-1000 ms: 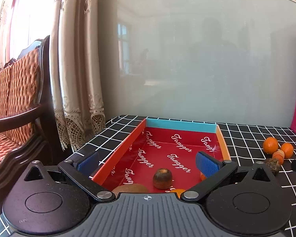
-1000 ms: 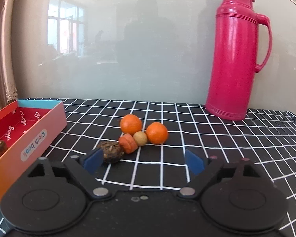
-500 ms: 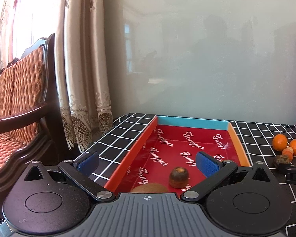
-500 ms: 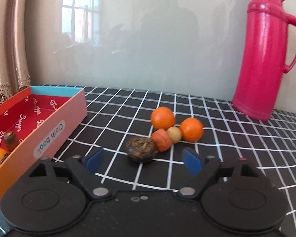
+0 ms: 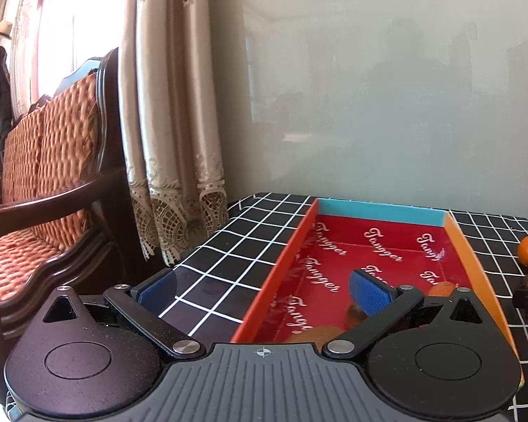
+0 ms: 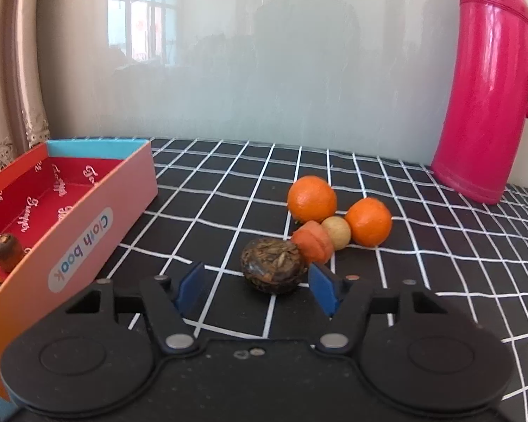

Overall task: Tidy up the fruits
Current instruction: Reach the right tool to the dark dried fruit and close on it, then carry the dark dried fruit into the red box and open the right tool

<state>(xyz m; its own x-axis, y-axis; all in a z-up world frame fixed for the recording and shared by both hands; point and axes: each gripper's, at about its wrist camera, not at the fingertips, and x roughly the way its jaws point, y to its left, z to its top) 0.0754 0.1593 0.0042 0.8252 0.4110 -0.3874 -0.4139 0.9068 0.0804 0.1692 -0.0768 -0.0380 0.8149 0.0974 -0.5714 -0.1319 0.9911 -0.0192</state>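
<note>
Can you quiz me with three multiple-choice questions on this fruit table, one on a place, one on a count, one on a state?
1. Where does the dark brown wrinkled round fruit lie?
A. in the red box
B. on the checked cloth between the right gripper's pads
C. beside the flask

2. How many round bright orange fruits lie on the black white-checked tablecloth?
A. two
B. four
C. none

3. How is the tall pink plastic thermos flask standing?
A. on its side
B. upside down
C. upright

Answers: 1 B, it sits on the cloth inside the right gripper, whose jaws are closing. 2 A, two show beside the small tan ball. 3 C, its lid is on top.
</note>
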